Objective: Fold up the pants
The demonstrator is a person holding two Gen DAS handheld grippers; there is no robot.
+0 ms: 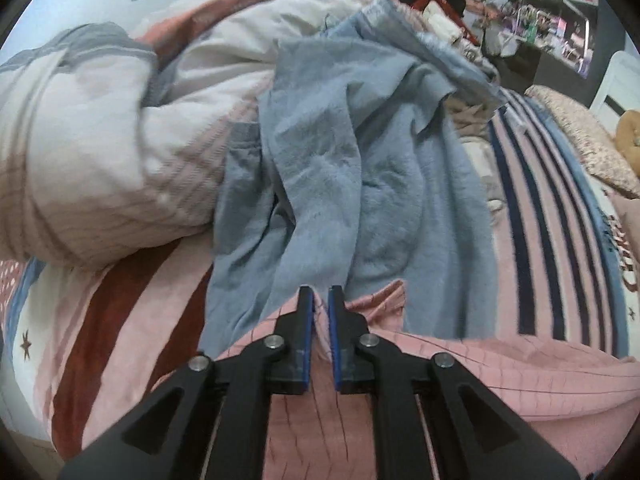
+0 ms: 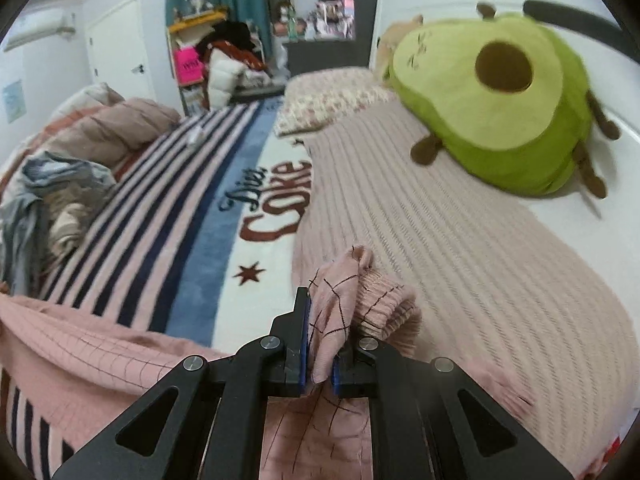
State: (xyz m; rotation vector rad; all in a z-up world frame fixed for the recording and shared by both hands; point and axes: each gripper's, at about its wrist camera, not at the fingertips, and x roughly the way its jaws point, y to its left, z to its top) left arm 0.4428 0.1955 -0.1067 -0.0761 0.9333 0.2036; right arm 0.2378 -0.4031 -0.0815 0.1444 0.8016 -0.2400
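Pink checked pants (image 2: 340, 308) sit pinched in the right hand-held gripper (image 2: 320, 300); left hand-held gripper (image 1: 322, 296) slightly parted, empty.

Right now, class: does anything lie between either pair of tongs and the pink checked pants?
Nothing visible does. The right tongs are shut on a bunched fold of the pink checked pants. The left tongs stand slightly apart directly over the same fabric; whether they pinch it is unclear.
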